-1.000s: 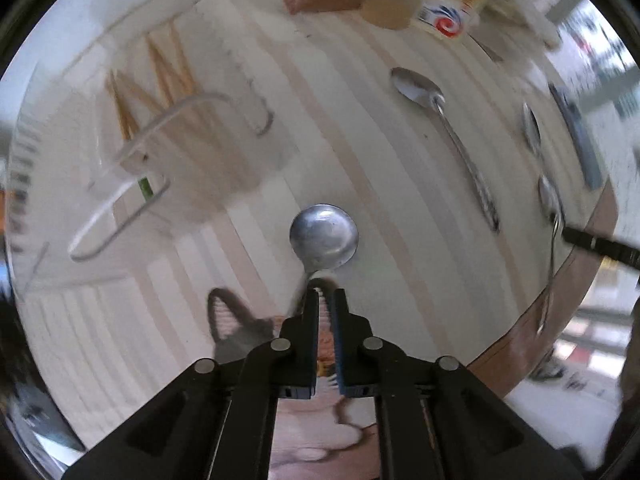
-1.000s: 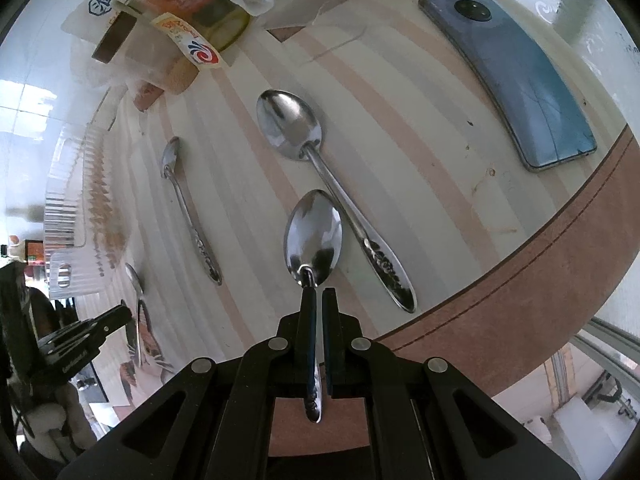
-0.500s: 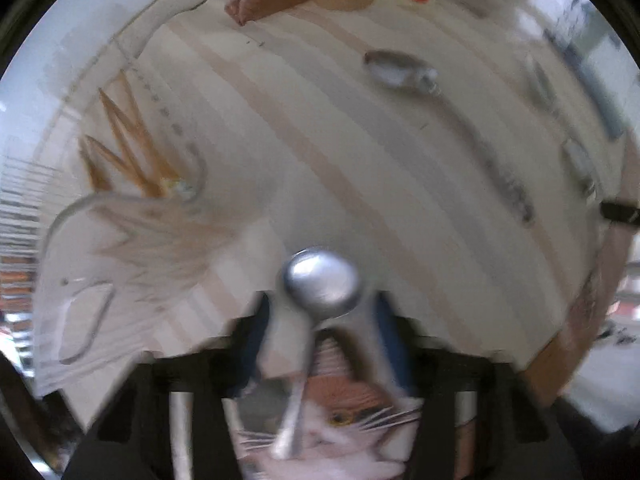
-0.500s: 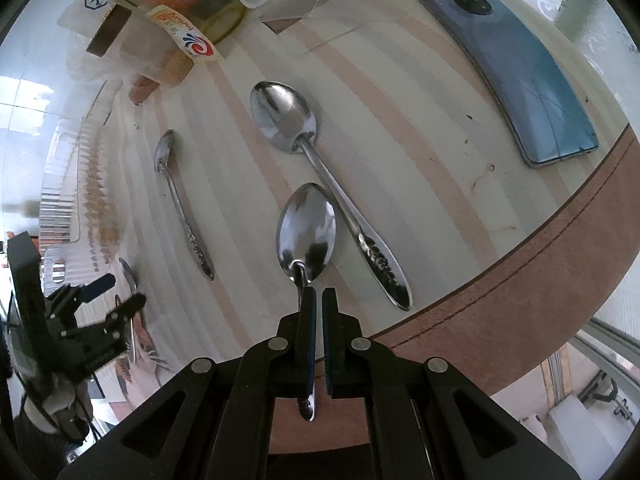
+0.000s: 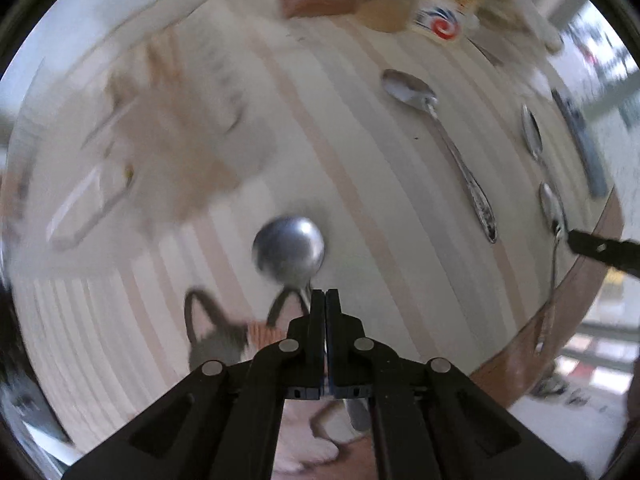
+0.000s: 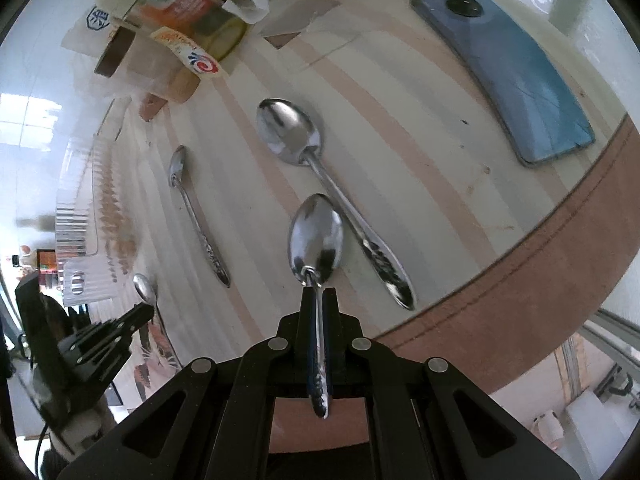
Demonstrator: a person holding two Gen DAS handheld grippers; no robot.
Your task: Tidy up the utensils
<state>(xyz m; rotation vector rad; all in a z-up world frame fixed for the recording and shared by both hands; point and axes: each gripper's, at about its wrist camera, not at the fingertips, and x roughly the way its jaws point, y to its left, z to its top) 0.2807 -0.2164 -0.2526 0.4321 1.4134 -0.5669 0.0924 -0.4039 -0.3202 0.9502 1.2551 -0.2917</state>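
My left gripper (image 5: 325,294) is shut on the handle of a round-bowled steel spoon (image 5: 289,247), held above the striped tabletop (image 5: 360,184). It also shows in the right wrist view (image 6: 140,312). My right gripper (image 6: 319,291) is shut on a medium spoon (image 6: 316,236), lifted over the table. A large spoon (image 6: 292,132) and a small spoon (image 6: 188,200) lie on the table. The clear utensil organizer (image 5: 132,152) with wooden chopsticks is at the left, blurred.
A blue phone (image 6: 508,84) lies at the far right. Food packets and a jar (image 6: 172,32) crowd the back. The brown table edge (image 6: 520,272) runs along the near right. A cat picture (image 5: 224,336) lies under my left gripper.
My left gripper opened and blurred half a second ago, and is now shut on the round spoon again. My right gripper lifted its spoon slightly; the view shifted.
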